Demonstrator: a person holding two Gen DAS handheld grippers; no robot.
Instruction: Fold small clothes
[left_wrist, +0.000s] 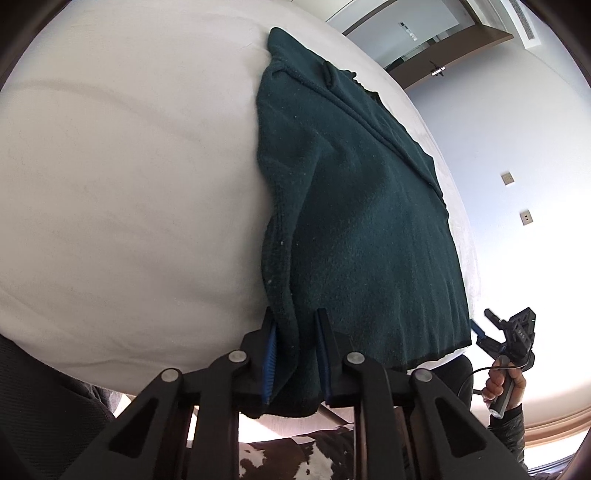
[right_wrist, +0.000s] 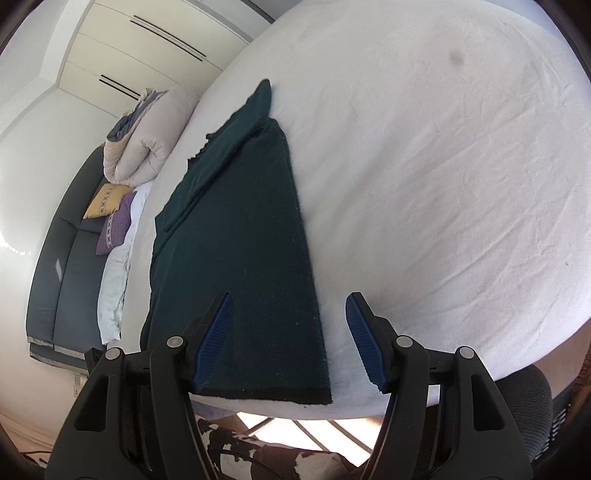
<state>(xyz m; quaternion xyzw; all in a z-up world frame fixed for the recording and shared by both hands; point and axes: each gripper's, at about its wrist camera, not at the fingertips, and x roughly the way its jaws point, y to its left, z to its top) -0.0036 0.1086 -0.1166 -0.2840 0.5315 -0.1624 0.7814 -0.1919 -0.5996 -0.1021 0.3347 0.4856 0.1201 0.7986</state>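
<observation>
A dark green sweater (left_wrist: 362, 221) lies folded lengthwise on the white bed sheet (left_wrist: 129, 184), its hem at the near edge of the bed. My left gripper (left_wrist: 295, 354) is shut on the hem's left corner, with bunched fabric filling the gap between its blue pads. In the right wrist view the sweater (right_wrist: 240, 258) runs away from me, and my right gripper (right_wrist: 291, 343) stands open over the hem's right corner, its pads well apart and not pressing the cloth. The right gripper (left_wrist: 495, 328) also shows at the far right of the left wrist view, held by a hand (left_wrist: 502, 384).
A rolled duvet (right_wrist: 140, 147), a yellow pillow (right_wrist: 105, 201) and a purple pillow (right_wrist: 114, 229) sit at the bed's far left end against a dark padded headboard (right_wrist: 62, 277). A cowhide rug (right_wrist: 258, 458) lies on the floor below. A mesh chair (right_wrist: 524, 398) is at the right.
</observation>
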